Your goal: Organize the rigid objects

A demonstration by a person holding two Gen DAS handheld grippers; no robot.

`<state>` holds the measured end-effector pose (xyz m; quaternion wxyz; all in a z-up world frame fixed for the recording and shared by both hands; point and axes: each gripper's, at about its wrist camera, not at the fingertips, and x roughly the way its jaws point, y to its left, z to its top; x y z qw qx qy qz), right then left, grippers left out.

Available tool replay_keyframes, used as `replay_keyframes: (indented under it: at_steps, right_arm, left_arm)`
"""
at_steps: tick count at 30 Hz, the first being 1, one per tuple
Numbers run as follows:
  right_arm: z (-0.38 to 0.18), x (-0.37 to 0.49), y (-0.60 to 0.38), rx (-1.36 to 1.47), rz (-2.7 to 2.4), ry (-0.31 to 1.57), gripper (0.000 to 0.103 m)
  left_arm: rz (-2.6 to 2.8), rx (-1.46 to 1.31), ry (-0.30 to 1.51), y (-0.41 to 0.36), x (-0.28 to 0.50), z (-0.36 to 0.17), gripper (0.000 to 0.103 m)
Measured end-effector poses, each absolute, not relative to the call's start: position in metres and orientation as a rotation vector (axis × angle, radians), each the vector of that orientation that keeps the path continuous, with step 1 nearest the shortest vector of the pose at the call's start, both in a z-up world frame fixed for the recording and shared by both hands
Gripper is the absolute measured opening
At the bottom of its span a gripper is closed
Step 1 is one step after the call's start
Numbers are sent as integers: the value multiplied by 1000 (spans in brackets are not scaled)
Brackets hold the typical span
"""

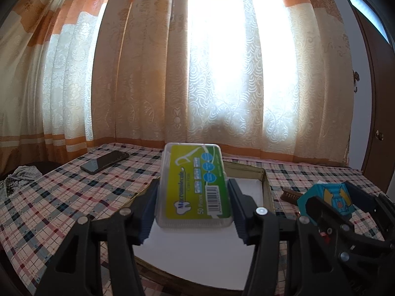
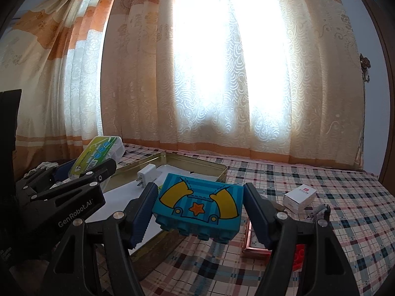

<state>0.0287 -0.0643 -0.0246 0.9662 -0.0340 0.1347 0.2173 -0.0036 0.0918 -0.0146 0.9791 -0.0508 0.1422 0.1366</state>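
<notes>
My left gripper (image 1: pixel 193 187) is shut on a clear plastic floss-pick box (image 1: pixel 192 170) with a green and yellow label, held tilted up above a gold tin tray (image 1: pixel 267 192) lined in white. The right wrist view shows that box (image 2: pixel 98 155) and the left gripper (image 2: pixel 81 170) at the left. My right gripper (image 2: pixel 201 190) is shut on a blue toy block (image 2: pixel 200 204) with yellow arms and an orange star, held just above the checked tablecloth, right of the tray (image 2: pixel 197 162). A white charger plug (image 2: pixel 147 174) lies inside the tray.
A black phone (image 1: pixel 105 161) lies at the table's far left. A small white box (image 2: pixel 300 197) sits to the right. A brown framed item (image 2: pixel 254 244) and something red (image 2: pixel 298 256) lie under my right gripper. Curtains hang behind the table.
</notes>
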Motion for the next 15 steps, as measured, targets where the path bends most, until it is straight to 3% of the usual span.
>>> replay_keyframes:
  at_steps: [15]
  right_arm:
    - [-25, 33, -38, -105, 482, 281, 72]
  left_arm:
    - [292, -118, 316, 112, 2, -17, 54]
